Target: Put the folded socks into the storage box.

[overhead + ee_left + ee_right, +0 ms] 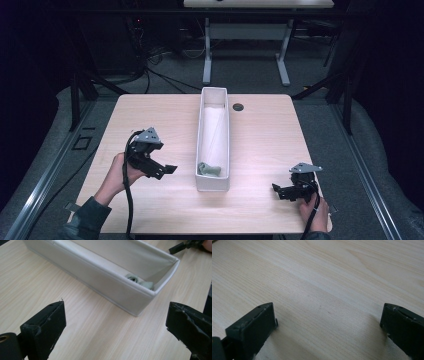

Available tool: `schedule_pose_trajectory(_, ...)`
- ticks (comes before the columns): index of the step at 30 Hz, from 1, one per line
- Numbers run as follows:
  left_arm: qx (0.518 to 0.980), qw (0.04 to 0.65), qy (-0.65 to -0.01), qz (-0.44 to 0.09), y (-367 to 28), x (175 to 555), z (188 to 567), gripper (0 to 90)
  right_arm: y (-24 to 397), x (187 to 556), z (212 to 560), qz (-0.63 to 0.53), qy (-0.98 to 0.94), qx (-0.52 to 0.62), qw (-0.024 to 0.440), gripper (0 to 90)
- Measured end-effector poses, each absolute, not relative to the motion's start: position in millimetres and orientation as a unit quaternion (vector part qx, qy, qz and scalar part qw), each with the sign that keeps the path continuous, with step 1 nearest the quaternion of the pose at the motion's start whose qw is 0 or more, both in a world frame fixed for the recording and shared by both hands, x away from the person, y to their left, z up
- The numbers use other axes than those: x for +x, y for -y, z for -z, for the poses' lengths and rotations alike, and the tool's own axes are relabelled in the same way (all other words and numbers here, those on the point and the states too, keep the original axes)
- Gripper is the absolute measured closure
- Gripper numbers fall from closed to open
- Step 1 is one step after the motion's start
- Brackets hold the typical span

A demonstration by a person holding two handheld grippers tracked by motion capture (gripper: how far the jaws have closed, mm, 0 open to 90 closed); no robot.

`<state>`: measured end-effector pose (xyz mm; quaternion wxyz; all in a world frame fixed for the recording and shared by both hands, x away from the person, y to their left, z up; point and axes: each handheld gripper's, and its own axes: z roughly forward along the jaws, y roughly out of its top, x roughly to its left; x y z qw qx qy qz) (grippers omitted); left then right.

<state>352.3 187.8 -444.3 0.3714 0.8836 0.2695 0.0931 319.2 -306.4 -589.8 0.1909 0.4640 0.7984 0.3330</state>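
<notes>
Dark grey carpet, cables and another table's legs surround the pale wood-grain tabletop (pixel 260 135). Left gripper (pixel 159 169) hovers wide open, holding nothing, aimed at the long white open box (pixel 202 130). Inside its near end lies a small grey-green object (pixel 209 169), possibly rubber. Right gripper (pixel 280 191) sits low at the table's near right corner, open, empty.

— What does the table (pixel 150 115) look like from your end?
— I see pale wood grain, smooth and matt.
— And the long white box (pixel 100 282)?
— Matt, I'd say cloth or card. The black jaws look like scuffed plastic with chipped edges.
</notes>
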Motion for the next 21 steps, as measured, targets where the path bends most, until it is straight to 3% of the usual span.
schedule_pose_trajectory(21, 0.839, 0.377, -0.378, -0.103, -246, 331, 524, 0.0, 306, 319, 590, -0.333, -0.798, 0.464, 0.191, 0.0)
